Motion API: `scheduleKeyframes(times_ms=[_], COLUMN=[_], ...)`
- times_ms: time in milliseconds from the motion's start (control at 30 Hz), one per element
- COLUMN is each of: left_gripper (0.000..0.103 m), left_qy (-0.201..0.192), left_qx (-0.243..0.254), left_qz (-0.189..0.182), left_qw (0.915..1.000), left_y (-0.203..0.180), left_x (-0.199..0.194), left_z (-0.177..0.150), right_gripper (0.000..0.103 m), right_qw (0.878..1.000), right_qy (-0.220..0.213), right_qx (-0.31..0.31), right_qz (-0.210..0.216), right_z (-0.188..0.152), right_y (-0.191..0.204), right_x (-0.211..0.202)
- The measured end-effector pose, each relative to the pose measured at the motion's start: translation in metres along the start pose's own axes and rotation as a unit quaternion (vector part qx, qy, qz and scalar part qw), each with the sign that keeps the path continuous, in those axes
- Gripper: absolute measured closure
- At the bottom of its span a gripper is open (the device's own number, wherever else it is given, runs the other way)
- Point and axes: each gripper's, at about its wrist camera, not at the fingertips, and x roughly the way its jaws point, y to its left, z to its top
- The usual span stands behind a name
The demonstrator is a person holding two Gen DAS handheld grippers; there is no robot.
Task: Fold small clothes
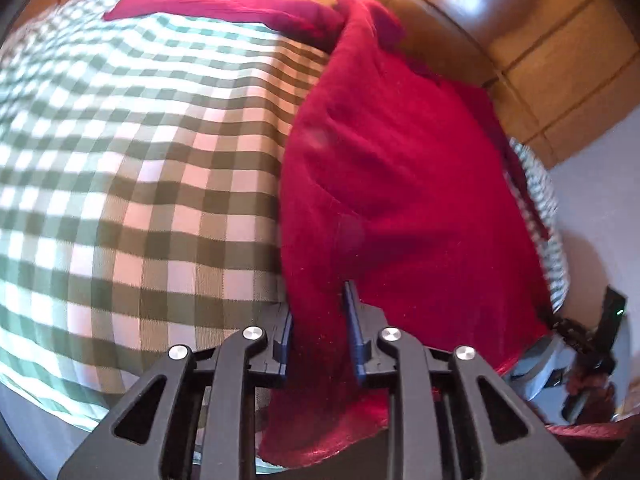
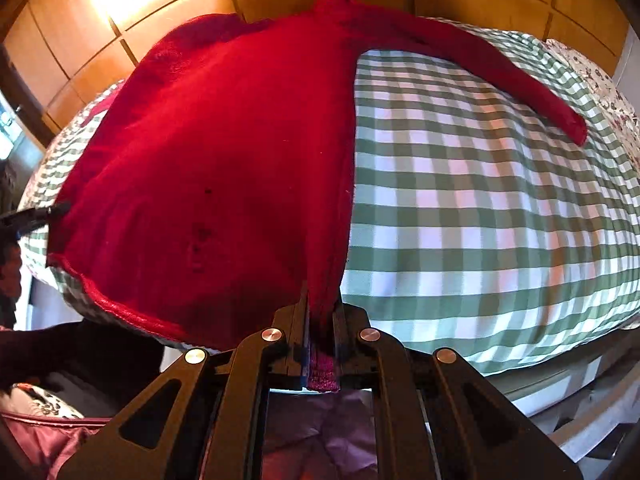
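A red sweater (image 2: pixel 224 152) is spread over a checked bed (image 2: pixel 480 208), its hem pinched tight by the right gripper (image 2: pixel 322 344). The left gripper (image 1: pixel 320 340) is seen with jaws parted around the fabric, so that side could be dropped and the fold skewed.

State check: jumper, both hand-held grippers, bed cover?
red jumper: spread on the bed, one sleeve stretched out, hem held at both corners
left hand-held gripper: jaws apart, hem hanging between them
right hand-held gripper: shut on the hem
checked cover: lying smooth
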Motion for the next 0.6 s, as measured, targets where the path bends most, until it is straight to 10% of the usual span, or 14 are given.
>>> scheduleKeyframes(times_ms=[100,200,433,600], left_gripper=[0.056,0.053,0.052,0.033], left_qy=[-0.048,-0.078,-0.143,-0.162], left_qx=[-0.038,-0.073,-0.162,-0.189], left_qz=[-0.003,0.025,0.095,0.15], left_qw=[0.9981,0.9939,0.9717,0.957], left_y=[0.022,0.045,0.102,0.126], left_x=[-0.018,-0.027,-0.035,-0.02], left_z=[0.007,0.026,0.095,0.154], right_gripper=[0.085,0.047,0.046,0.046], right_qw=[1.0,0.998,0.995,0.993], right_qy=[-0.004,-0.045,-0.097,-0.094], right_qx=[-0.012,-0.01,-0.011,-0.059], right_qz=[-0.011,-0.034,0.014,0.034], right_z=[0.01,0.028,0.077,0.098], right_y=[-0.002,-0.004,0.038,0.097], right_x=[-0.006,-0.023,-0.007,0.031])
